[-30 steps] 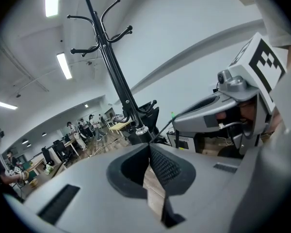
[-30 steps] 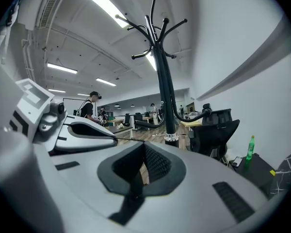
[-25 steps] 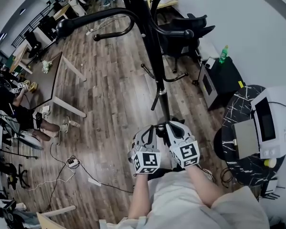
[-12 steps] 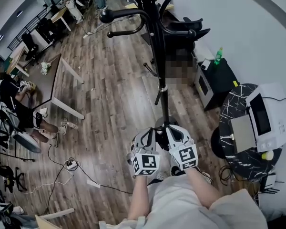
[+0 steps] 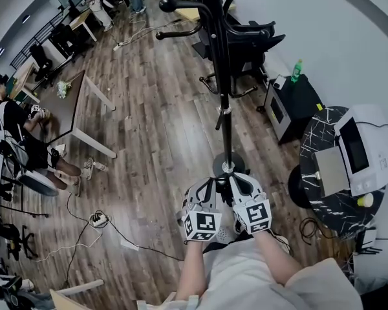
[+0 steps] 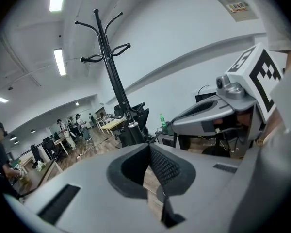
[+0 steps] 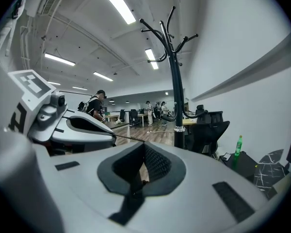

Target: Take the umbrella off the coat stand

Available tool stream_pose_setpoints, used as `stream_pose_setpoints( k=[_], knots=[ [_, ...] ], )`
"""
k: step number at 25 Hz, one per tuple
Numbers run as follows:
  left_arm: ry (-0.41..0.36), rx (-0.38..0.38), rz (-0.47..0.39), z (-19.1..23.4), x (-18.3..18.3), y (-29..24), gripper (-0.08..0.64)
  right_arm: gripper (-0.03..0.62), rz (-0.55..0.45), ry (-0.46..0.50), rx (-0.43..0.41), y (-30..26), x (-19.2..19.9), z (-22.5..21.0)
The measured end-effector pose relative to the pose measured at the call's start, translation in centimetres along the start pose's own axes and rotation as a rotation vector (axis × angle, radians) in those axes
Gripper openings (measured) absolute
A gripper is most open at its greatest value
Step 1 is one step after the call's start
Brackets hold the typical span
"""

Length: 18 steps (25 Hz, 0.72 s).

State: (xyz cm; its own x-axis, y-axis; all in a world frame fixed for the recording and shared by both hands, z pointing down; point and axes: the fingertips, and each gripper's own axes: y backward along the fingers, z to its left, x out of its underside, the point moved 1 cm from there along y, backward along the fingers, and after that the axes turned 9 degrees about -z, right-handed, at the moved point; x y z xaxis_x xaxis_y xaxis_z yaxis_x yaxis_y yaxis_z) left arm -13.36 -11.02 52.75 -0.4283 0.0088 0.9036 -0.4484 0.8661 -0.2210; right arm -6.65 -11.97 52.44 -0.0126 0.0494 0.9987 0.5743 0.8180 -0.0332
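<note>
Scanning from the left edge: a seated person (image 5: 22, 134) is noted beside a dark table (image 5: 68, 112). At lower centre, left gripper (image 5: 210, 187) and right gripper (image 5: 238, 185) are held side by side, each with jaws pressed together and nothing pinched. The coat stand (image 5: 226, 141) is planted just above them. The umbrella cannot be told apart from its black pole. A marbled round table (image 5: 313, 141) is seen at the right.

All three views toward coat stand (image 5: 222, 89)
</note>
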Motion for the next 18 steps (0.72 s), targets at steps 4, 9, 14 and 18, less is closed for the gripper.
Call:
stream_pose_setpoints(
  k=[4, 9, 14, 18],
  knots=[
    [-0.01, 0.018, -0.004, -0.6, 0.2, 1.4, 0.023, 0.009, -0.006, -0.003, 0.011, 1.3, 0.5, 1.3],
    [-0.002, 0.019, -0.008, -1.5, 1.0, 3.1, 0.023, 0.009, 0.002, -0.001, 0.011, 3.1, 1.5, 3.0],
    [-0.016, 0.02, -0.017, -2.0, 0.7, 4.1, 0.023, 0.009, -0.005, 0.003, 0.014, 4.1, 1.5, 3.8],
    [-0.019, 0.001, -0.024, -1.5, 0.7, 4.9, 0.023, 0.009, -0.016, 0.02, -0.005, 4.2, 1.0, 4.6]
  ],
)
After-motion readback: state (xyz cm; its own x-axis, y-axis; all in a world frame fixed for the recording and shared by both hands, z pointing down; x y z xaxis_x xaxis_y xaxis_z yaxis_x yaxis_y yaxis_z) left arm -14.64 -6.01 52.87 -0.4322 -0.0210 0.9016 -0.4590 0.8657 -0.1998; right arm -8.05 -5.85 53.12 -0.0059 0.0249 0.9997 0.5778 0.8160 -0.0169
